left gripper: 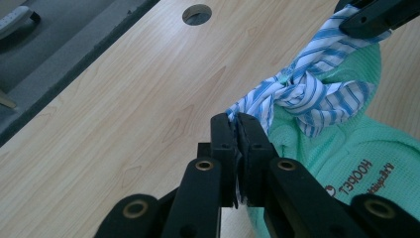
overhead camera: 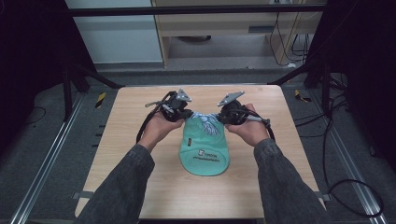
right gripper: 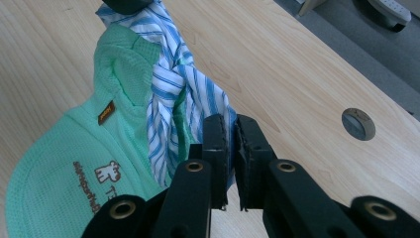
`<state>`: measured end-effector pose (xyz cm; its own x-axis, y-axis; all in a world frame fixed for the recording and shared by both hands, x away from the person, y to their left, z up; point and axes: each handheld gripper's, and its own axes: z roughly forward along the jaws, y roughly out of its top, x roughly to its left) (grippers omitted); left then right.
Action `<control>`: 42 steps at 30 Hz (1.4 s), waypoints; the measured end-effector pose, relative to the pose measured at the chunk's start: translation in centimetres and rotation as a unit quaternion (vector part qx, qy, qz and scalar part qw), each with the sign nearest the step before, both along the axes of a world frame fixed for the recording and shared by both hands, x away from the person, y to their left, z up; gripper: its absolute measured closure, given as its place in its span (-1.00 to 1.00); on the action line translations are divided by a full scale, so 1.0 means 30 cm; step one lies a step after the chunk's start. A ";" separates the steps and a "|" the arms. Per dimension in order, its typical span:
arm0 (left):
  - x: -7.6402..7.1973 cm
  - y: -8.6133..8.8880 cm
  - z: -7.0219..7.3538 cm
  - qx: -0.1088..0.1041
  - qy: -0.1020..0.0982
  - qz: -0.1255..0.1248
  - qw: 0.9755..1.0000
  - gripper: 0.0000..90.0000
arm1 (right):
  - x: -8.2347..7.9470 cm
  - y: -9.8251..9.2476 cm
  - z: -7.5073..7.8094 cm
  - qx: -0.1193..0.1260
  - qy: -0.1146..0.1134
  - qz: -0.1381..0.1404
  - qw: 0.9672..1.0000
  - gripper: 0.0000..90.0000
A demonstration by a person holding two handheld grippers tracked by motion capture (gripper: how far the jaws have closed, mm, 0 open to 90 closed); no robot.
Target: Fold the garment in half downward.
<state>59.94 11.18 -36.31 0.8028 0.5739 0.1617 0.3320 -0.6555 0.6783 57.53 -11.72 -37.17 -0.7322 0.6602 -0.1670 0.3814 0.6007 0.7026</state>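
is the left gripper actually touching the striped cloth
Touching. In the left gripper view, the left gripper has its jaws shut on an end of the striped cloth.

A light wooden tabletop [overhead camera: 140, 186] is standing on a grey floor [overhead camera: 42, 140]. Metal rails [overhead camera: 44, 161] are running along both sides. Behind, a wooden cabinet [overhead camera: 210, 23] is standing, and black cables [overhead camera: 355, 196] are lying at the right.
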 end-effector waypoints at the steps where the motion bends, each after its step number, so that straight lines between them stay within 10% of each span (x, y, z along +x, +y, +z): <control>1: 0.007 -0.001 -0.001 -0.004 0.003 0.003 1.000 0.93 | 0.003 -0.002 0.001 0.000 0.000 -0.002 1.000 0.87; 32: 0.009 -0.024 -0.017 0.008 -0.015 0.003 1.000 0.93 | 0.047 -0.008 -0.028 -0.004 -0.007 -0.014 1.000 0.87; 42: -0.057 -0.006 -0.040 0.015 -0.026 -0.011 0.999 0.93 | -0.017 -0.001 -0.049 -0.008 -0.016 0.005 1.000 0.87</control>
<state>58.22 10.99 -37.53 0.8049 0.5512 0.2200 0.2824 -0.6818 0.6749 57.01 -11.76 -38.63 -0.7332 0.6497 -0.2009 0.3527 0.6159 0.7045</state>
